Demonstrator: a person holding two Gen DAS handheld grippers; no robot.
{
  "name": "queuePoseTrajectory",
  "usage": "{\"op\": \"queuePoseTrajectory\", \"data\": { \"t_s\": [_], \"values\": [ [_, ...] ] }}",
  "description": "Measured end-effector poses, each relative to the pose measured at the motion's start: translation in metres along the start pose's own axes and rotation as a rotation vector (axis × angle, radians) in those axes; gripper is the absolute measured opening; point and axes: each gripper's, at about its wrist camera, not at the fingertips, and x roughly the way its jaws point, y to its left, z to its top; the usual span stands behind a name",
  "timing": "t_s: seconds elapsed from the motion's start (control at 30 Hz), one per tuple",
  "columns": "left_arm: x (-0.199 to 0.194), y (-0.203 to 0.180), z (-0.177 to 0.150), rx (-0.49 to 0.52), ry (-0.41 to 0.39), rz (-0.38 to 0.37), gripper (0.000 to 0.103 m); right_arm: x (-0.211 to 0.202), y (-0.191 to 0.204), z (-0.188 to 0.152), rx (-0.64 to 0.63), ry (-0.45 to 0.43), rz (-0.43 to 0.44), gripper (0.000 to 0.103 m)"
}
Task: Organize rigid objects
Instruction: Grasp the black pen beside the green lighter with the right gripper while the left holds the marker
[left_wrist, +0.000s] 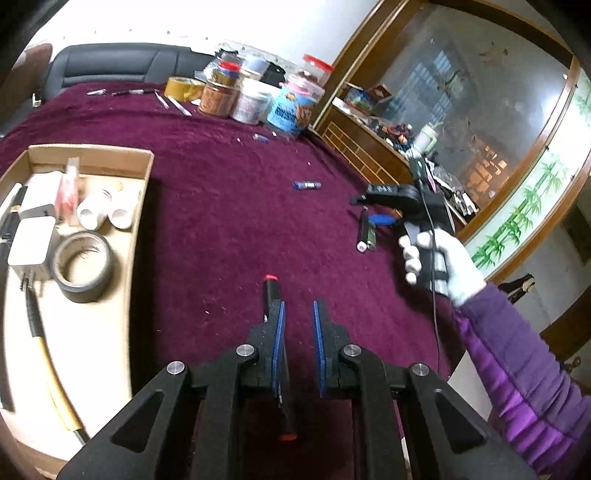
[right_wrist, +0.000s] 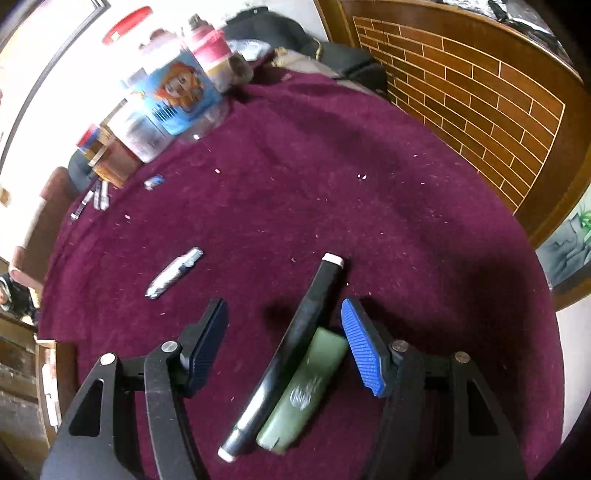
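Your left gripper (left_wrist: 299, 314) hangs over the maroon tabletop (left_wrist: 221, 206) with its blue pads slightly parted; a black marker with a red cap (left_wrist: 271, 291) runs along the left finger and under it, and you cannot tell whether it is clamped. Your right gripper (right_wrist: 284, 339) stands wide open, straddling a black pen (right_wrist: 295, 347) and a green lighter (right_wrist: 306, 387) lying side by side and touching. To your left sits the cardboard box (left_wrist: 140, 206) holding a tape roll (left_wrist: 83, 264), white tubes (left_wrist: 107, 210) and a charger (left_wrist: 33, 240)
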Motion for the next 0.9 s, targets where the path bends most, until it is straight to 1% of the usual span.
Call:
{"op": "queuePoseTrajectory", "data": {
  "t_s": [0.07, 0.1, 0.13, 0.17, 0.23, 0.3, 0.37, 0.4, 0.43, 0.47, 0.5, 0.53, 0.57, 0.67, 0.7, 0.73, 0.77, 0.8, 0.83, 0.9],
  "values": [
    [0.006, -0.003, 0.000, 0.006, 0.018, 0.003, 0.011, 0.003, 0.009, 0.000, -0.045, 0.019, -0.022, 0.054],
    [0.010, -0.005, 0.000, 0.008, 0.032, 0.005, 0.012, 0.005, 0.017, -0.001, -0.084, 0.025, -0.050, 0.051],
    [0.013, -0.006, -0.001, 0.009, 0.044, 0.005, 0.012, 0.007, 0.022, -0.001, -0.109, 0.034, -0.061, 0.050],
    [0.019, -0.007, -0.001, 0.010, 0.060, 0.008, 0.012, 0.007, 0.027, -0.003, -0.130, 0.041, -0.062, 0.050],
    [0.030, -0.008, -0.002, 0.013, 0.092, 0.022, 0.013, 0.006, 0.033, -0.009, -0.153, 0.060, -0.025, 0.049],
    [0.040, -0.009, -0.003, 0.012, 0.122, 0.042, 0.016, 0.005, 0.039, -0.016, -0.190, 0.079, -0.008, 0.049],
    [0.053, -0.010, -0.003, 0.021, 0.153, 0.079, 0.020, 0.004, 0.046, -0.023, -0.225, 0.092, -0.009, 0.049],
    [0.055, -0.011, -0.001, 0.036, 0.139, 0.101, 0.024, 0.003, 0.049, -0.027, -0.241, 0.094, -0.022, 0.049],
    [0.061, -0.015, 0.000, 0.062, 0.146, 0.151, 0.028, 0.002, 0.051, -0.031, -0.254, 0.094, -0.033, 0.049],
    [0.067, -0.016, 0.000, 0.074, 0.164, 0.176, 0.031, 0.002, 0.052, -0.033, -0.264, 0.093, -0.044, 0.049],
    [0.075, -0.016, -0.001, 0.082, 0.194, 0.189, 0.031, 0.000, 0.054, -0.037, -0.276, 0.090, -0.059, 0.049],
    [0.076, -0.021, -0.002, 0.114, 0.167, 0.209, 0.032, 0.001, 0.056, -0.039, -0.285, 0.088, -0.069, 0.049],
    [0.078, -0.024, -0.004, 0.143, 0.171, 0.232, 0.035, -0.001, 0.058, -0.042, -0.296, 0.084, -0.082, 0.049],
    [0.087, -0.041, -0.012, 0.268, 0.153, 0.309, 0.035, -0.001, 0.061, -0.047, -0.315, 0.060, -0.113, 0.049],
    [0.087, -0.043, -0.013, 0.279, 0.151, 0.313, 0.033, -0.001, 0.062, -0.046, -0.311, 0.053, -0.118, 0.047],
    [0.086, -0.042, -0.013, 0.275, 0.150, 0.298, 0.025, -0.001, 0.062, -0.046, -0.302, 0.037, -0.138, 0.034],
    [0.085, -0.037, -0.011, 0.260, 0.154, 0.275, 0.012, -0.002, 0.060, -0.046, -0.294, 0.022, -0.154, 0.025],
    [0.082, -0.031, -0.010, 0.227, 0.155, 0.244, 0.011, -0.003, 0.059, -0.045, -0.284, 0.017, -0.145, 0.013],
    [0.079, -0.024, -0.009, 0.198, 0.155, 0.216, 0.011, -0.005, 0.055, -0.044, -0.260, 0.019, -0.120, 0.012],
    [0.071, -0.017, -0.007, 0.171, 0.143, 0.183, 0.011, -0.010, 0.049, -0.046, -0.223, 0.015, -0.090, 0.012]
  ]
}}
